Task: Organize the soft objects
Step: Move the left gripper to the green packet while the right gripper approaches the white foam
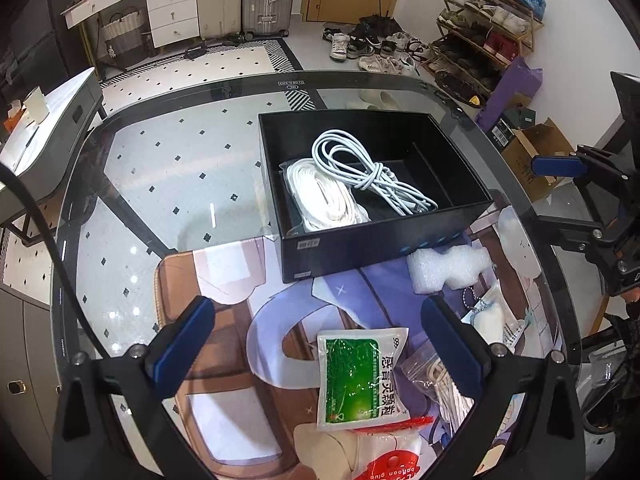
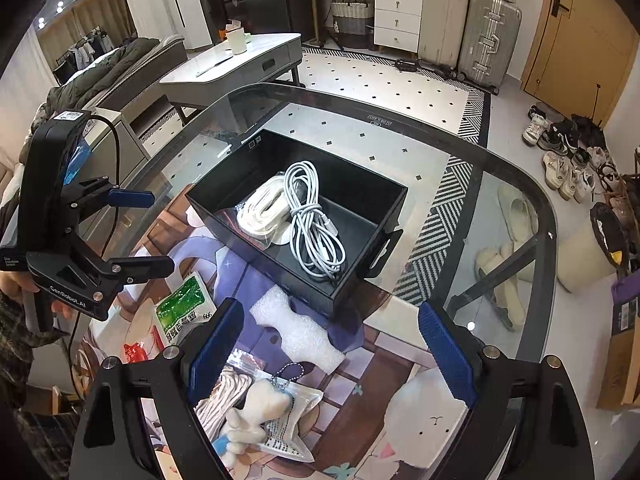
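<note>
A black box (image 1: 360, 248) stands on the glass table and holds a coiled white cable (image 1: 360, 168) and a folded white strap (image 1: 324, 196). My left gripper (image 1: 320, 340) hangs open above a green sachet (image 1: 356, 380), with nothing between its fingers. My right gripper (image 2: 332, 352) is open too, above a white foam piece (image 2: 296, 328) and a bagged plush keychain (image 2: 260, 408). The box (image 2: 280, 276), cable (image 2: 312, 216) and strap (image 2: 264, 208) lie ahead of it. The left gripper (image 2: 144, 234) shows at the left edge, and the right gripper (image 1: 560, 200) at the right edge of the left wrist view.
A printed mat (image 1: 224, 344) covers the near part of the glass table (image 1: 168, 184). A bagged striped cord (image 2: 224, 396) and a red package (image 1: 384, 456) lie near the front edge. A person's hand (image 2: 24, 284) holds the left gripper. Shoes and suitcases stand on the floor beyond.
</note>
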Tool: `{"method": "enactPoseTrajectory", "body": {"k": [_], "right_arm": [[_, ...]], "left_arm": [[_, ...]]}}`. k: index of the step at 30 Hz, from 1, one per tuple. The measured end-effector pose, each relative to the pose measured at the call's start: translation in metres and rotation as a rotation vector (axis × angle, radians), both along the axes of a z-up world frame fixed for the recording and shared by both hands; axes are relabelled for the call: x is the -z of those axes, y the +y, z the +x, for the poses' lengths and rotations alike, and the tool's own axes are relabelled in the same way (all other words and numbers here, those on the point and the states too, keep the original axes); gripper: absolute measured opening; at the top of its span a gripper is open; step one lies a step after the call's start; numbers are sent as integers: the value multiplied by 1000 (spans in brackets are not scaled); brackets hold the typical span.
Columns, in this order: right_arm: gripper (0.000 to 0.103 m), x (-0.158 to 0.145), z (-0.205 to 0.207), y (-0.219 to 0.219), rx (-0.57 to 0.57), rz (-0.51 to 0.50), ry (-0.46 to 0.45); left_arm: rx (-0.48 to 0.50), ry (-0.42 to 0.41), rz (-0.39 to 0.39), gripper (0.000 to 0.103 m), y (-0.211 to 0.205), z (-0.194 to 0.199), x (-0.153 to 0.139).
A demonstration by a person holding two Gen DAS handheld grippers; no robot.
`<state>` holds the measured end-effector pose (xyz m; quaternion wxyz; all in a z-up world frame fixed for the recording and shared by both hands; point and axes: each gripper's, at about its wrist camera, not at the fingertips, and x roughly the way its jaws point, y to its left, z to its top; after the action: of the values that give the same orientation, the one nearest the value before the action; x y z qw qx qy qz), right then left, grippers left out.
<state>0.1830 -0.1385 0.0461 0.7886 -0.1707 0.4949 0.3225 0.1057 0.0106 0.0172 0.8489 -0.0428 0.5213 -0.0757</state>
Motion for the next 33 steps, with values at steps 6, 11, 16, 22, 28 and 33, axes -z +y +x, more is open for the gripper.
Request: {"method": "enactPoseTrajectory", "body": {"k": [6, 11, 16, 22, 28, 33], "right_arm": [[91, 14, -6, 0, -16, -14, 33], [91, 26, -11, 3, -35, -19, 55], [91, 38, -16, 8, -63, -36, 69], [91, 49, -17, 14, -94, -49, 80], [91, 60, -17, 20, -117, -65, 94], [91, 66, -17, 24, -135, -74, 98]], "left_arm": [[11, 15, -1, 103, -3, -10, 7], [35, 40, -6, 103, -11, -18, 17], [53, 68, -8, 103, -16, -23, 28], [76, 95, -17, 103, -23, -29, 40], [104, 120, -9, 103, -29, -31, 49], [115, 140, -7, 103, -27, -32, 55]]}}
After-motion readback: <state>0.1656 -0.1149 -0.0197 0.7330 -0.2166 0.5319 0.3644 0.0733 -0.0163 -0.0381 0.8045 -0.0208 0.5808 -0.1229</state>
